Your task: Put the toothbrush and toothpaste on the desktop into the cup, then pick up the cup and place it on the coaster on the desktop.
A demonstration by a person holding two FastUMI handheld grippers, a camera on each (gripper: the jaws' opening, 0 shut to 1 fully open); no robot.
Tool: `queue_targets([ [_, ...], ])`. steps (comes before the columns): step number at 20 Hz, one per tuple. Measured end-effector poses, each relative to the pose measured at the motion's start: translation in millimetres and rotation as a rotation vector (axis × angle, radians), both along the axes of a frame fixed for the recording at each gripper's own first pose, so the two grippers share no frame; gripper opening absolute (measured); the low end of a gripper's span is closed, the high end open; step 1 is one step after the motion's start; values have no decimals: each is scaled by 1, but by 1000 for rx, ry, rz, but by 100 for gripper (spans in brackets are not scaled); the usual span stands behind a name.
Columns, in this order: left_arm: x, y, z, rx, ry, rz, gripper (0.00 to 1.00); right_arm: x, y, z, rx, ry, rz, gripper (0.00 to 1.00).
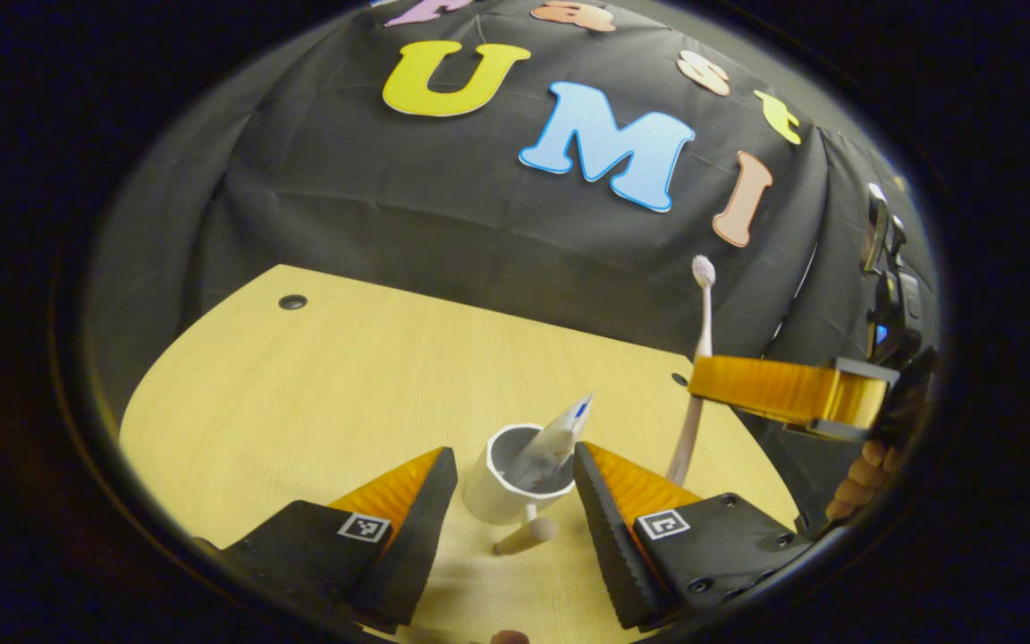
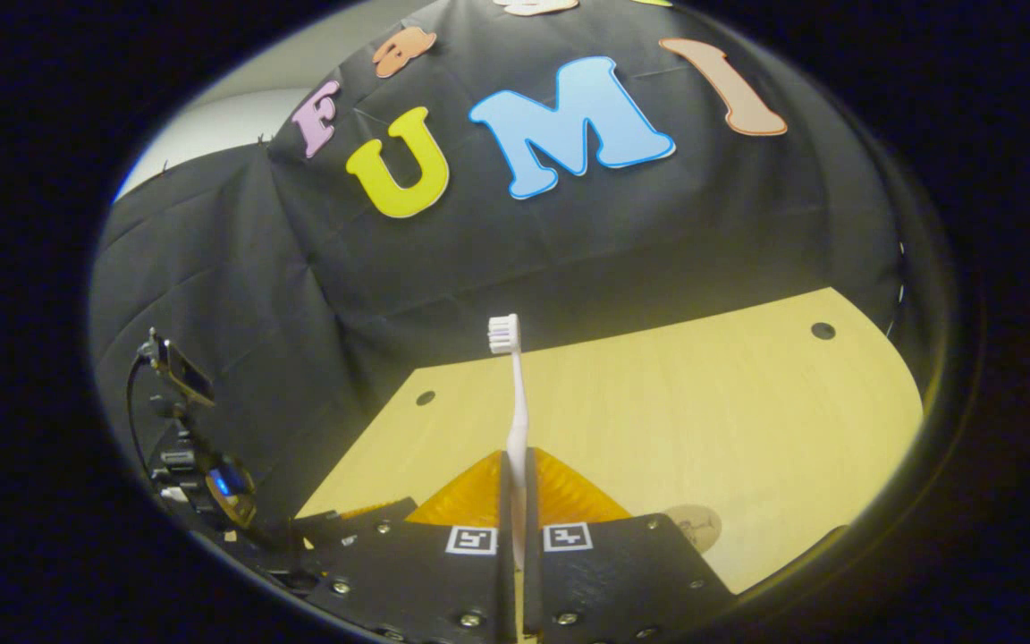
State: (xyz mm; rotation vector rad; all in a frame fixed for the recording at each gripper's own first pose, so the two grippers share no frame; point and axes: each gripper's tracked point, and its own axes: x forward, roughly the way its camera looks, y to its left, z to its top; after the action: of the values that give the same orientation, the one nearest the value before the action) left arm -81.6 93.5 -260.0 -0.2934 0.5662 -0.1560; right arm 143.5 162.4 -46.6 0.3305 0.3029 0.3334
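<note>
The right gripper (image 2: 515, 501) fingers clamp the upright toothbrush (image 2: 515, 402); the left gripper (image 1: 515, 501) fingers stand apart around the cup (image 1: 515, 487) holding toothpaste (image 1: 560, 438). A tilted drop could miss the cup or tip it.

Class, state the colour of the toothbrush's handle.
The toothbrush has a pale pink handle, clearest in the right gripper view.

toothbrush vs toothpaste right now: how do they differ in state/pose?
The toothpaste already sits in the cup, leaning, held by no gripper; the toothbrush is outside the cup, clamped in the right gripper. The toothbrush stands near upright, bristles up, while the toothpaste tilts against the cup's rim. The toothbrush is thin and long; the toothpaste is a flat tube.
</note>
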Motion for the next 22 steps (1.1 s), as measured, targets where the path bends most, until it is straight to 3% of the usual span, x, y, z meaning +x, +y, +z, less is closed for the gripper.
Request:
queue_targets([
  [11, -36, 27, -19, 13, 69, 28, 86, 30, 63, 27, 87, -118, 112, 4],
  [22, -41, 30, -24, -10, 102, 26, 86, 54, 77, -26, -149, -101, 73, 9],
])
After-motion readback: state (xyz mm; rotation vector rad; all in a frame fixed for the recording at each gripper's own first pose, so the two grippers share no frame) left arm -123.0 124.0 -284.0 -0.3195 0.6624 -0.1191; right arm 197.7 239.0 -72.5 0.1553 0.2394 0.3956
